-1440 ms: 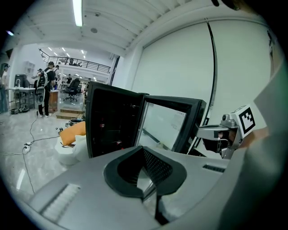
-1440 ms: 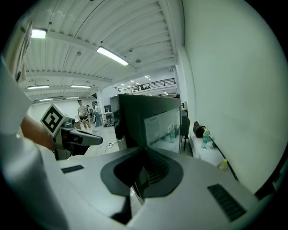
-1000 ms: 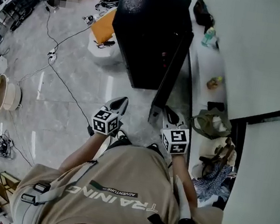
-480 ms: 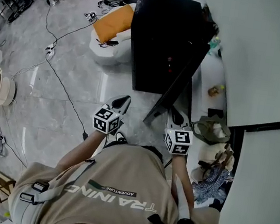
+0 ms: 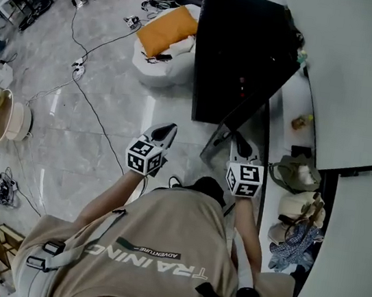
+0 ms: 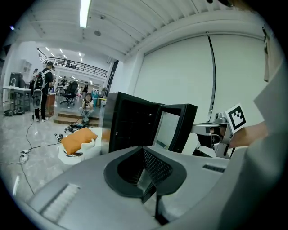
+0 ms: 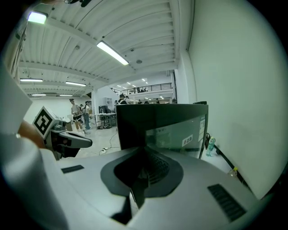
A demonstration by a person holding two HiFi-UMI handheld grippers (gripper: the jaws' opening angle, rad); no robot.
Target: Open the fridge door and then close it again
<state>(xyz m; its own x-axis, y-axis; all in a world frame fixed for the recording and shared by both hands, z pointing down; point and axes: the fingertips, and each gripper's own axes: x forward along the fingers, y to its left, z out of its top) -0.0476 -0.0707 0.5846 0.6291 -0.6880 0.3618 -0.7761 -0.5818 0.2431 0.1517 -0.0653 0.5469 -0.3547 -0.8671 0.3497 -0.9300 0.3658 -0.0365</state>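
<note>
The black fridge (image 5: 234, 55) stands by the white wall with its door (image 5: 246, 115) swung out towards me. In the left gripper view the fridge (image 6: 130, 128) shows a dark inside next to the door (image 6: 173, 128). My right gripper (image 5: 240, 140) is at the door's free edge on the wall side. Its own view is filled by the door's glass face (image 7: 162, 128) with stickers, close ahead. Its jaws (image 7: 139, 179) are shut with nothing between them. My left gripper (image 5: 166, 129) hangs over the floor left of the door, shut and empty (image 6: 150, 179).
An orange cushion (image 5: 165, 30) lies on a white beanbag left of the fridge. Cables (image 5: 89, 102) trail across the marble floor. A low white ledge (image 5: 284, 117) along the wall carries a bottle and bags (image 5: 296, 175). People (image 6: 45, 90) stand far back.
The door has swung: more of its face shows in the head view, and its free edge sits further across the fridge front. The right gripper stayed with that edge. The left gripper barely moved.
</note>
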